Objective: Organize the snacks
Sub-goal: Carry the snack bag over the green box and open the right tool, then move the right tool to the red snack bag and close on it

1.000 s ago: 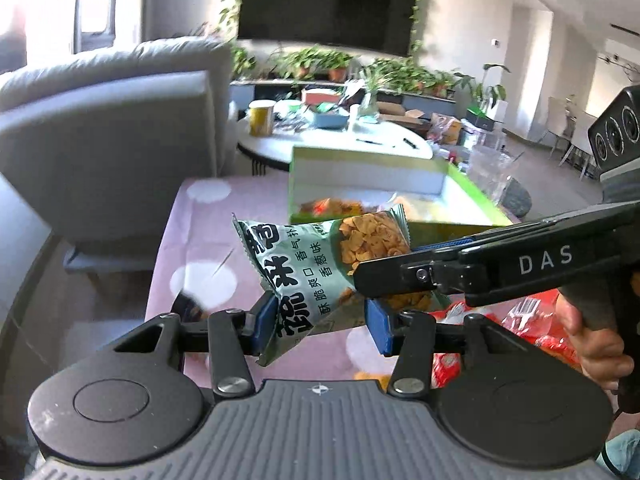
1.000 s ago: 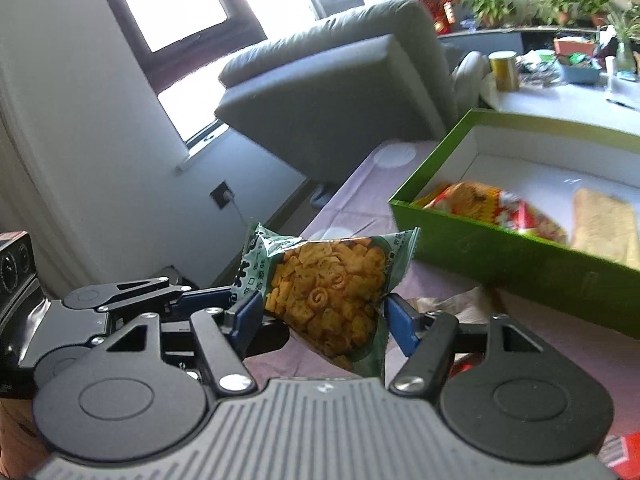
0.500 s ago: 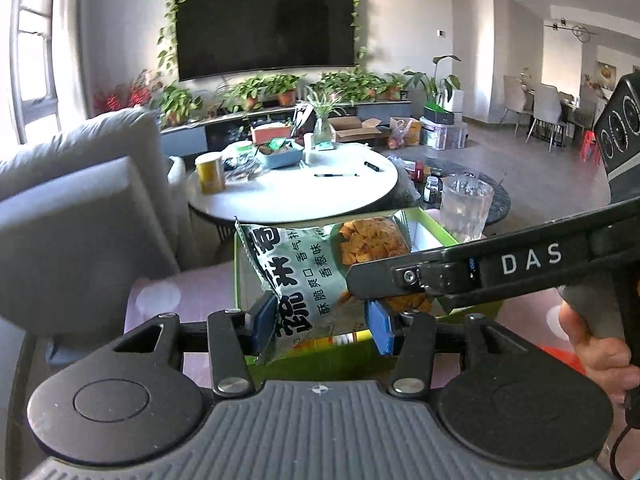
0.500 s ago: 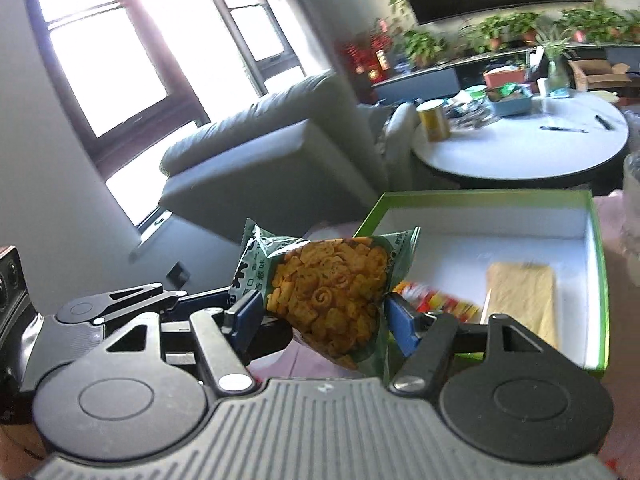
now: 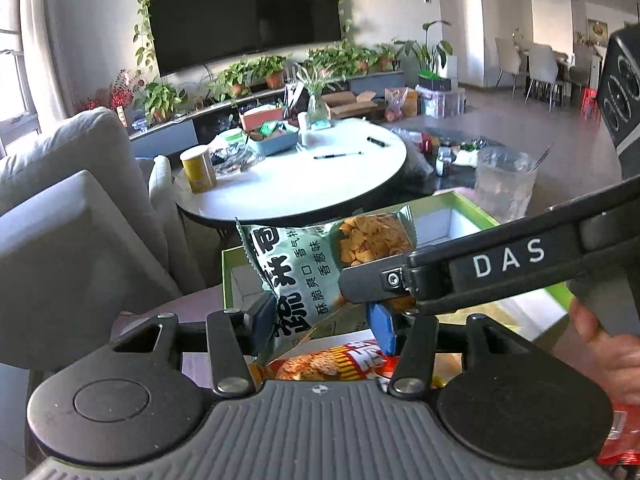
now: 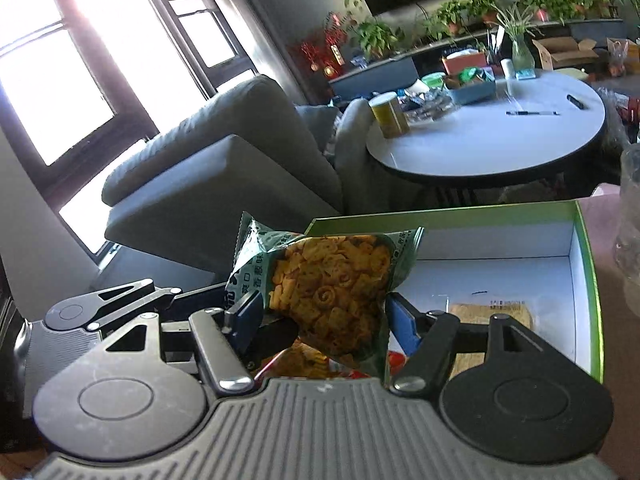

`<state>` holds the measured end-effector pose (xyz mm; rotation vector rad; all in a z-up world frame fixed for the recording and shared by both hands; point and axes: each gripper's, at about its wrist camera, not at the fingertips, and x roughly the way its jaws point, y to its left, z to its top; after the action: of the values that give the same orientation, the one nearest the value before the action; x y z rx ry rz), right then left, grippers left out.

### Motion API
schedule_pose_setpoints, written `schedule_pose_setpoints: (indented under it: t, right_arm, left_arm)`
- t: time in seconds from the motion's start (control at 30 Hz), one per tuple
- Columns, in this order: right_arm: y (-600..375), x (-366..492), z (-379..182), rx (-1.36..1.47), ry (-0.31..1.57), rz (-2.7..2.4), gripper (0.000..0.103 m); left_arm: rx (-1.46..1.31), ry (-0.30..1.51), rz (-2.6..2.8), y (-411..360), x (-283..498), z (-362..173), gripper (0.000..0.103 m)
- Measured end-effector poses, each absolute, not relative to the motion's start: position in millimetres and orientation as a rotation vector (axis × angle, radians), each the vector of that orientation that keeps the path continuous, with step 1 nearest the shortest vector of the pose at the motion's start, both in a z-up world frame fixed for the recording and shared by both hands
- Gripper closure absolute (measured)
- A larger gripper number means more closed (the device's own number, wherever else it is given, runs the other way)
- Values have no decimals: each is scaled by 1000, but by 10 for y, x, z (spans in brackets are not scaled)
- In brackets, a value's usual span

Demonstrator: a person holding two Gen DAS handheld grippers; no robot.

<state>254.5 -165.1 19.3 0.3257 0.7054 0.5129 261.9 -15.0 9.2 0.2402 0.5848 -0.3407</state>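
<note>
The green box with its white floor is the biggest thing in play, standing open on the pink surface. A flat tan packet lies on its floor, and a red-and-orange snack packet shows low under the grippers. Most of the white floor toward the far wall is bare, so there is room to set something down; the near green wall and the tall right wall are the edges to clear.

The step in hand looks like carrying a snack into the box. The green bag of orange crackers hangs in the air over the box's near-left part, held from two sides. The right gripper has its blue fingers clamped on the bag's lower body. The left gripper has the bag's printed end between its fingers; the left pad presses the film, but the right one seems to stand off it, and the grip is slackening only slightly.

Next, I judge, the bag must be lowered onto bare floor beside the tan packet, then both grips let go without dragging it back over the wall.
</note>
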Motion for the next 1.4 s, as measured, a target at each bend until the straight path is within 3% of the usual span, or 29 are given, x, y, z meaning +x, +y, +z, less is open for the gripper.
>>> schedule_pose_setpoints:
  t: [0.47, 0.53, 0.63, 0.9, 1.0, 1.4]
  right_arm:
    - [-1646, 2694, -2, 306, 719, 434, 33]
    - [-1702, 2664, 2, 306, 712, 424, 33]
    - [-1759, 2584, 31, 299, 703, 416, 33]
    - [-1854, 2215, 148, 216, 633, 419, 33]
    - [-1919, 2071, 167, 216, 619, 437, 33]
    - [-2097, 1551, 52, 162, 700, 430, 33]
  left_arm:
    - [215, 611, -254, 35, 2804, -173, 48]
    - [211, 609, -252, 77, 2735, -175, 48]
    - [210, 586, -241, 108, 2623, -146, 39]
    - [173, 550, -272, 79, 2262, -31, 38]
    - [154, 555, -281, 74, 2108, -32, 29]
    - [80, 608, -349, -13, 1442, -120, 28]
